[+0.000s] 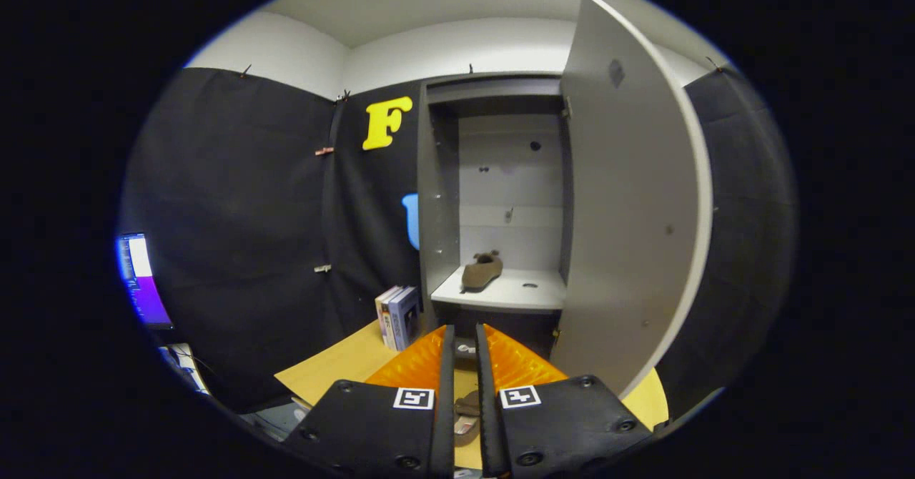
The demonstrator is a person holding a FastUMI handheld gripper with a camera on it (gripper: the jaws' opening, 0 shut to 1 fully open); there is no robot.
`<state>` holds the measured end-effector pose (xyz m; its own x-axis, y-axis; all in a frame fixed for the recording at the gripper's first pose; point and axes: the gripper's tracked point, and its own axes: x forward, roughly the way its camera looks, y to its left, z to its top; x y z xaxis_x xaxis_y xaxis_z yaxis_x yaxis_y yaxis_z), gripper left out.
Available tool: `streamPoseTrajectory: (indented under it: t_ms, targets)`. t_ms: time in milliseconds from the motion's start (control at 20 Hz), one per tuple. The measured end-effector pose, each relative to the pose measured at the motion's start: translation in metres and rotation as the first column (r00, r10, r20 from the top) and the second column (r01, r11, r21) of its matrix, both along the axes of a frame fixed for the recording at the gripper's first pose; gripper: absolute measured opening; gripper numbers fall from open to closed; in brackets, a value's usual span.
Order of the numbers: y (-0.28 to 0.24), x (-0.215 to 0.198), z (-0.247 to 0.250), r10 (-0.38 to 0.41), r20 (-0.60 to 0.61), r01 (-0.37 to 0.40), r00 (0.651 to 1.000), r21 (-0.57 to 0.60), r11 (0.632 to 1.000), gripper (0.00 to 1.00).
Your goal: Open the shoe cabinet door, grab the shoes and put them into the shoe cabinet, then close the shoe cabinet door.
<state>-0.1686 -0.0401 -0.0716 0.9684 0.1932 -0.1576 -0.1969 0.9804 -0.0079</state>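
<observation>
Grey, smooth board makes up the shoe cabinet (500,179), a tall box standing on a pale wooden counter (336,368) against the black cloth wall. Its door (629,200), a flat slab with a rounded edge, stands swung wide open on the right side of the cabinet. Inside, a white shelf (515,293) carries one brown shoe (481,270), soft and matte in look, lying at the shelf's left part near the side wall. The back panel is light grey with a few small dark holes.

The gripper (462,343) points toward the cabinet's lower front, its jaws drawn close together with a narrow slot between them (they are ribbed along their outer faces). Through that slot a second brown shoe (468,411) shows, lying low on the counter; whether the jaws press on it cannot be told.

A few upright books (397,316) lean just left of the cabinet's foot. A lit screen (141,279) glows well off to the left.
</observation>
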Motion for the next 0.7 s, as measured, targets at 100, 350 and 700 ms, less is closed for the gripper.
streamPoseTrajectory:
  t_ms: [100,350,700]
  targets:
    - [0.01,0.017,-0.028,-0.011,-0.077,0.01,0.997,-0.014,1.0,0.19]
    - [0.024,0.045,-0.125,-0.082,-0.284,0.061,0.955,-0.082,0.995,0.19]
    - [0.018,0.066,-0.258,-0.202,-0.528,0.163,0.825,-0.121,0.979,0.19]
